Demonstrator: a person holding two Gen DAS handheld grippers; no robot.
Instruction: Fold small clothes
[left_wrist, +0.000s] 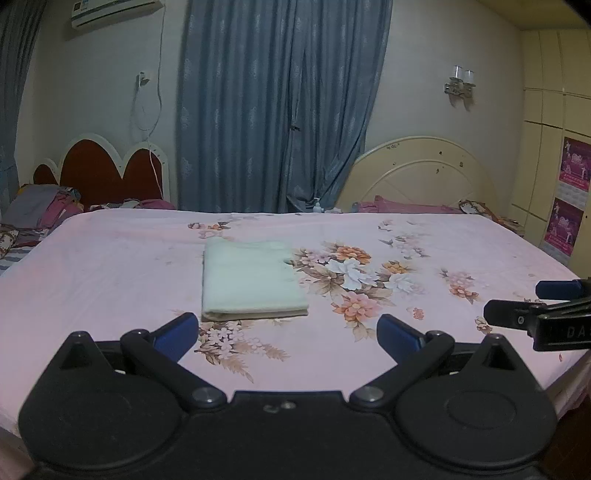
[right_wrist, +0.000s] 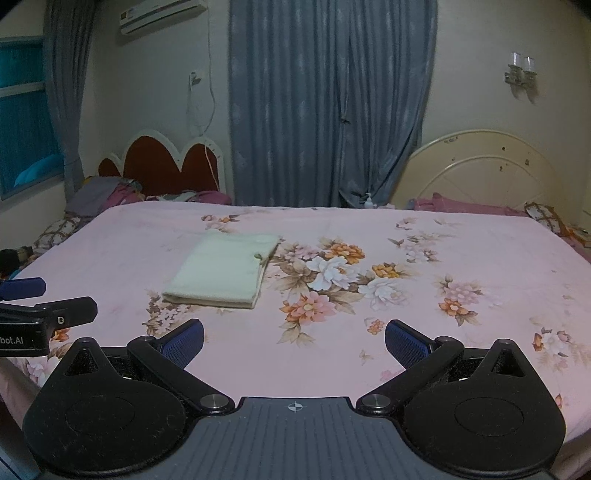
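Observation:
A pale green garment (left_wrist: 251, 280) lies folded into a neat rectangle on the pink floral bedsheet (left_wrist: 110, 280). It also shows in the right wrist view (right_wrist: 221, 271), left of centre. My left gripper (left_wrist: 288, 334) is open and empty, hovering just short of the garment's near edge. My right gripper (right_wrist: 294, 338) is open and empty, above the sheet to the right of the garment. Each gripper shows at the edge of the other's view: the right gripper (left_wrist: 517, 302) and the left gripper (right_wrist: 48, 301).
The bed's front edge runs below both grippers. Piled bedding (left_wrist: 40, 214) lies at the far left by a red headboard (left_wrist: 99, 170). A cream headboard (left_wrist: 424, 173), pink pillows (right_wrist: 461, 206) and a small bottle (left_wrist: 317, 206) stand at the back. Blue curtains (left_wrist: 280, 103) hang behind.

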